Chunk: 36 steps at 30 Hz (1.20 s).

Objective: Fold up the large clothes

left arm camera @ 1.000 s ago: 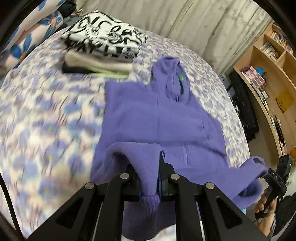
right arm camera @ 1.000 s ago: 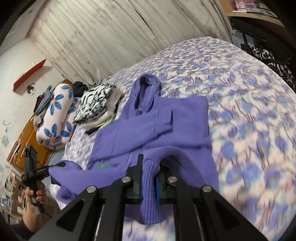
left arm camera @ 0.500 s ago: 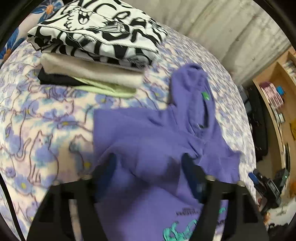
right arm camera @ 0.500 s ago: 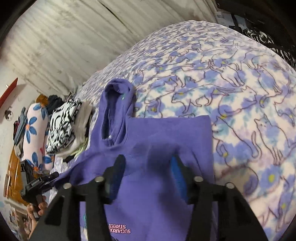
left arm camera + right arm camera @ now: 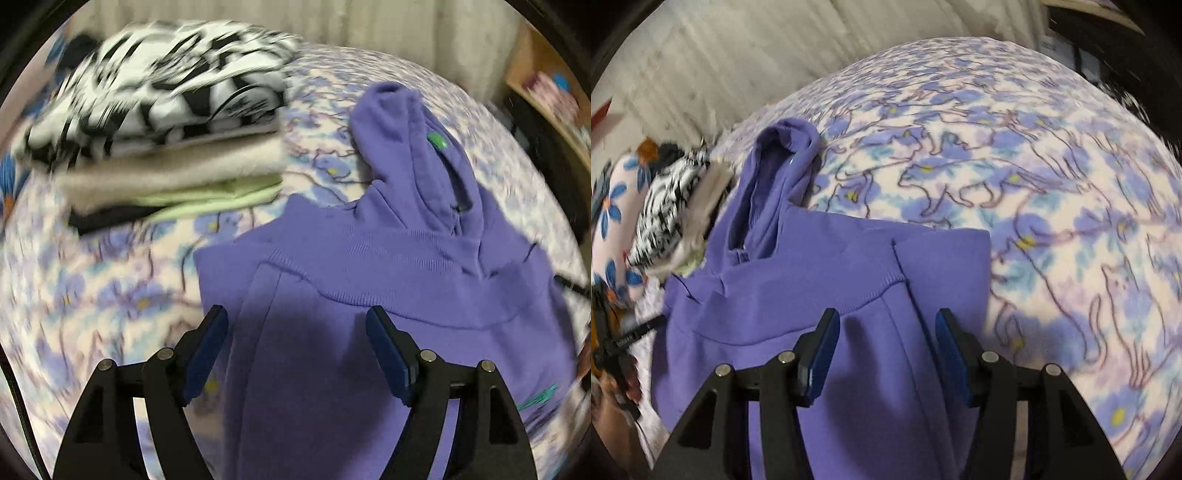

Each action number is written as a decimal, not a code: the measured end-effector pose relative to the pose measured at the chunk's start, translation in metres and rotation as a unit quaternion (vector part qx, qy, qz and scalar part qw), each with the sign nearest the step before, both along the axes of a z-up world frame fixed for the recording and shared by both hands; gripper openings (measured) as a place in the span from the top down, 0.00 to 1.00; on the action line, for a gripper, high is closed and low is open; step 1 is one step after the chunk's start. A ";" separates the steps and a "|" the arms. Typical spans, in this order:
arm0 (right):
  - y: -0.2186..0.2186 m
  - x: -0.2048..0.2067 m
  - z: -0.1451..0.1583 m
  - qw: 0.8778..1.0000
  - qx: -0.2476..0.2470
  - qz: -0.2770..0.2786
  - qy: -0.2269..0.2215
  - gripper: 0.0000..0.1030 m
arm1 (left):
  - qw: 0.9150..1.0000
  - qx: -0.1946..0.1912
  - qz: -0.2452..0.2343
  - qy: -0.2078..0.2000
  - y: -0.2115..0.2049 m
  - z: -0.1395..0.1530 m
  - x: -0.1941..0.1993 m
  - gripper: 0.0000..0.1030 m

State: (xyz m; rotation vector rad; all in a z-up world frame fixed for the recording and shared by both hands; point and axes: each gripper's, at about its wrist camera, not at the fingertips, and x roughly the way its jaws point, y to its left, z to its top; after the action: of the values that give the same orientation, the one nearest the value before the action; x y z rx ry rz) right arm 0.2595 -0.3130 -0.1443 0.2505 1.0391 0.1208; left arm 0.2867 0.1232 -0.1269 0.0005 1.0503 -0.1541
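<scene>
A purple hoodie (image 5: 388, 280) lies on the bed, its lower part folded up over its chest, the hood (image 5: 417, 147) pointing to the far side. It also shows in the right wrist view (image 5: 827, 280). My left gripper (image 5: 297, 328) is open and empty just above the folded hem near the hoodie's left edge. My right gripper (image 5: 886, 325) is open and empty above the hem near the hoodie's right edge. The sleeves are hidden.
A stack of folded clothes (image 5: 166, 110), topped by a black-and-white one, sits on the bed left of the hood. The floral bedspread (image 5: 1034, 184) stretches to the right. A floral pillow (image 5: 613, 221) lies at far left. Curtains (image 5: 738, 55) hang behind; shelves (image 5: 546, 88) stand at right.
Both grippers were shut on the hoodie's lower edge, carried it up over the chest, and have opened and let it go. The hem now lies across the upper body.
</scene>
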 end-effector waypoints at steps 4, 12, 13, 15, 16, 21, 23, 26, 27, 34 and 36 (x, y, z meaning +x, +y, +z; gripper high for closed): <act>0.018 0.011 -0.006 0.998 -0.047 0.040 0.001 0.47 | 0.995 0.077 -0.048 -0.032 -0.020 -0.005 0.003 0.27; 0.053 0.015 -0.017 0.984 -0.159 0.070 -0.030 0.79 | 0.990 0.106 -0.073 -0.053 -0.033 -0.017 0.010 0.90; 0.054 0.013 -0.015 0.983 -0.165 0.068 -0.036 0.84 | 0.989 0.110 -0.070 -0.063 -0.033 -0.015 0.008 0.91; 0.049 0.007 -0.007 0.984 -0.161 0.054 -0.048 0.91 | 0.989 0.110 -0.061 -0.076 -0.030 -0.010 0.004 0.92; 0.046 0.005 -0.003 0.985 -0.158 0.046 -0.054 0.91 | 0.989 0.109 -0.053 -0.084 -0.026 -0.005 0.002 0.92; 0.017 -0.006 0.042 0.989 -0.100 -0.012 -0.104 0.91 | 0.990 0.083 -0.020 -0.116 -0.011 0.030 -0.005 0.93; 0.018 -0.007 0.057 0.988 -0.096 -0.020 -0.123 0.91 | 0.989 0.077 -0.008 -0.126 -0.009 0.043 -0.005 0.93; 0.021 -0.003 0.077 0.984 -0.089 -0.029 -0.152 0.91 | 0.989 0.062 0.015 -0.137 -0.006 0.058 0.002 0.93; 0.019 0.002 0.080 0.984 -0.081 -0.036 -0.154 0.91 | 0.989 0.053 0.023 -0.135 -0.003 0.060 0.007 0.93; -0.014 0.050 0.024 0.993 -0.008 -0.100 -0.060 0.91 | 0.996 0.010 0.065 -0.068 0.008 0.017 0.050 0.93; -0.020 0.061 -0.009 0.993 -0.001 -0.118 -0.013 0.91 | 0.997 0.008 0.074 -0.037 0.008 -0.008 0.062 0.93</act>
State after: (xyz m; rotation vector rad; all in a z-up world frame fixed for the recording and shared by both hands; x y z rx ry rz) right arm 0.3203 -0.3331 -0.1532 0.3675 0.9765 -0.0913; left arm 0.3484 0.1317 -0.1351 -0.0567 0.9733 -0.0123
